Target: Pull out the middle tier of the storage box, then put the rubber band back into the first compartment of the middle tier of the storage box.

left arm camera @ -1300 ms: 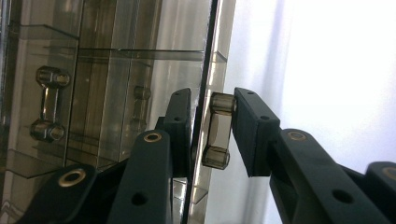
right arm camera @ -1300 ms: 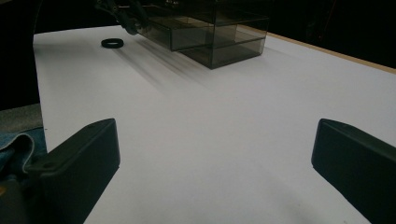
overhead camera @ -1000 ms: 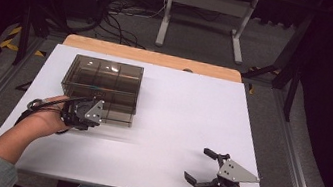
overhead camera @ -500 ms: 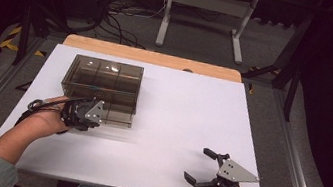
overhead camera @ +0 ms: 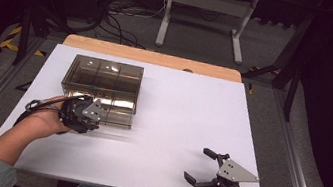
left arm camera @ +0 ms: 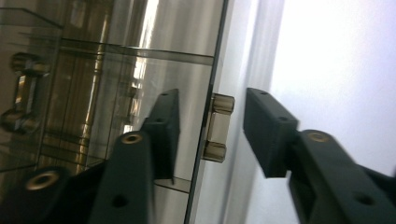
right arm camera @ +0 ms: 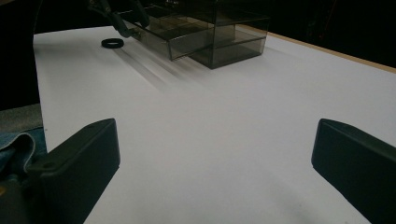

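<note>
A smoky clear plastic drawer box (overhead camera: pixel 103 83) stands at the left of the white table (overhead camera: pixel 187 107). My left gripper (overhead camera: pixel 96 114) is at its near front face. In the left gripper view the box's small clear drawer handle (left arm camera: pixel 217 135) lies between the jaws of that gripper (left arm camera: pixel 212 109), which have just been opening; a gap shows on each side of the handle. In the right gripper view a lower drawer (right arm camera: pixel 187 39) stands partly pulled out. My right gripper (overhead camera: pixel 198 164) rests open near the table's front right edge, over bare table (right arm camera: pixel 212 135).
A small black ring (right arm camera: pixel 112 43) lies on the table beside the pulled-out drawer and the left gripper (right arm camera: pixel 123 18). A wooden strip (overhead camera: pixel 152 57) runs along the table's far edge. Cables and a metal stand (overhead camera: pixel 205 8) are on the floor beyond.
</note>
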Motion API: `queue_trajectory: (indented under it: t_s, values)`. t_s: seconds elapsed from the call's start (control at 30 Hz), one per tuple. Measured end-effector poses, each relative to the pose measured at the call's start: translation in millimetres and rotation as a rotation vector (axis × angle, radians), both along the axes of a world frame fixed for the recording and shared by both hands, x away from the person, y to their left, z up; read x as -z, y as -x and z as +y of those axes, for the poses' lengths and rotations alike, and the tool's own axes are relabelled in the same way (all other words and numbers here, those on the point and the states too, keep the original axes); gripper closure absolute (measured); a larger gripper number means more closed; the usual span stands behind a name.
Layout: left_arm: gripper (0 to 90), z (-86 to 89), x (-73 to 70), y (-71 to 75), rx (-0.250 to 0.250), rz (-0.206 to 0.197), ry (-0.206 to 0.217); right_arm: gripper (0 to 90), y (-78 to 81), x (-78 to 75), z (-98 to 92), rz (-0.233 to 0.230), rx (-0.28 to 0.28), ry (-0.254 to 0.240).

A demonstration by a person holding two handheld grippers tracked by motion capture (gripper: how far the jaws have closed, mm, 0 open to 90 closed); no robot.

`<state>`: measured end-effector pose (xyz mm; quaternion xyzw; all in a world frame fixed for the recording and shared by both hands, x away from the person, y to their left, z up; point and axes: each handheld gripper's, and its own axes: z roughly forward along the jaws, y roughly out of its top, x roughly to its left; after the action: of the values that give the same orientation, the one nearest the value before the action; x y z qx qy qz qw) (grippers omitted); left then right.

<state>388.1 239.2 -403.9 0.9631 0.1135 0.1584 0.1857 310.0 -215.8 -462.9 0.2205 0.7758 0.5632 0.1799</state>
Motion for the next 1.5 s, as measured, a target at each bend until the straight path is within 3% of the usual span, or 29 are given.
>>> queue_trajectory:
  t_s: [0.1,0.13,0.17,0.27,0.43,0.73,1.03,1.27,1.5]
  values:
    - [47.3,6.6,-7.0,3.5,-0.03,-0.004,0.071,1.5,0.1,-0.1,-0.1,-0.001,0.001,0.0]
    - [41.8,13.0,-12.8,7.7,-0.061,-0.01,0.128,1.6,0.3,-0.2,-0.5,-0.001,0.003,0.0]
    - [39.4,13.0,-12.8,7.7,-0.061,-0.01,0.128,1.6,0.3,-0.2,-0.5,-0.001,0.003,0.0]
    - [35.9,22.6,-19.9,16.4,-0.091,-0.021,0.213,1.6,-0.2,0.2,-0.6,0.0,0.002,-0.002]
    - [31.3,32.2,-24.2,29.6,-0.122,-0.045,0.28,1.6,-0.1,0.5,0.7,0.003,-0.001,0.003]
    - [29.0,46.4,-27.3,36.0,-0.176,-0.045,0.38,1.5,1.3,0.8,-0.4,0.003,0.006,0.005]
    - [29.1,53.0,-28.0,41.4,-0.233,-0.042,0.408,1.6,2.6,0.3,-1.1,0.002,0.007,0.002]
    - [29.6,59.3,-25.7,49.2,-0.275,-0.044,0.381,1.5,3.3,0.1,-1.4,-0.006,0.005,0.005]
    - [31.1,73.6,-18.3,56.9,-0.265,-0.034,0.352,1.5,3.2,0.4,-1.1,-0.005,0.003,0.009]
